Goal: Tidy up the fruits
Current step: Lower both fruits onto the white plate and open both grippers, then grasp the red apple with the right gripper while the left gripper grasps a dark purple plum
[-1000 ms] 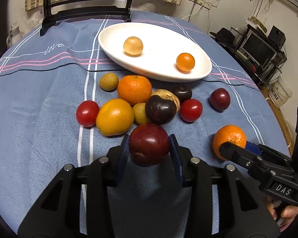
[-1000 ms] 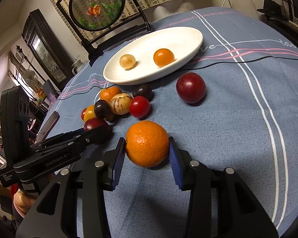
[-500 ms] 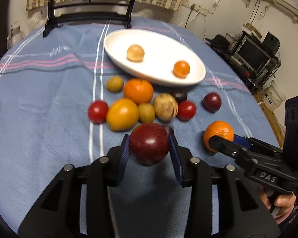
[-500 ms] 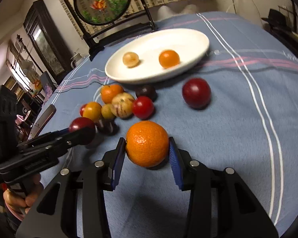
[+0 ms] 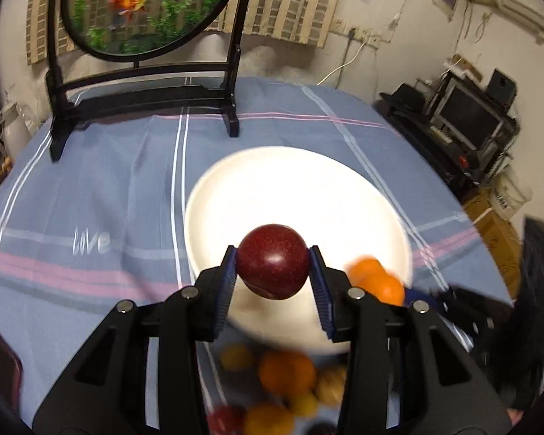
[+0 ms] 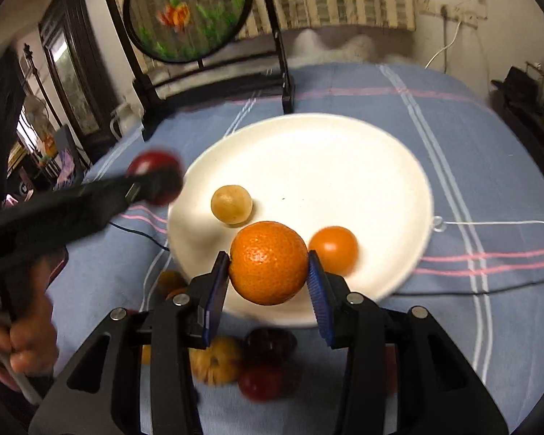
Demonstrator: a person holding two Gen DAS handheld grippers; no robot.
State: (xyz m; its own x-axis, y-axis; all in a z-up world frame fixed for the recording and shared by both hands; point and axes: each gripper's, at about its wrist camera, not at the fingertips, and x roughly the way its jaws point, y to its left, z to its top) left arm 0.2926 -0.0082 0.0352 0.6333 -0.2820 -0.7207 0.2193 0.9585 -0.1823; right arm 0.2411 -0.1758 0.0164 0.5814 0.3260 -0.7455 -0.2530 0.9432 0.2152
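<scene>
My left gripper (image 5: 272, 278) is shut on a dark red plum (image 5: 272, 259) and holds it above the near rim of the white oval plate (image 5: 257, 188). My right gripper (image 6: 267, 278) is shut on an orange (image 6: 268, 261) and holds it over the near part of the plate (image 6: 344, 166). On the plate lie a pale tan fruit (image 6: 231, 204) and a small orange fruit (image 6: 333, 249). The left gripper with its plum (image 6: 152, 174) shows at the plate's left in the right wrist view. The right gripper's orange (image 5: 377, 282) shows blurred in the left wrist view.
Several loose fruits lie on the blue striped cloth in front of the plate, blurred: oranges and yellow ones (image 5: 286, 373), a tan one (image 6: 214, 362) and dark red ones (image 6: 268, 344). A black stand with a round fish picture (image 5: 145, 11) is behind the plate.
Both grippers have risen and moved forward with their fruits, from beside the loose pile to over the plate. The views now tilt up toward the far end of the table.
</scene>
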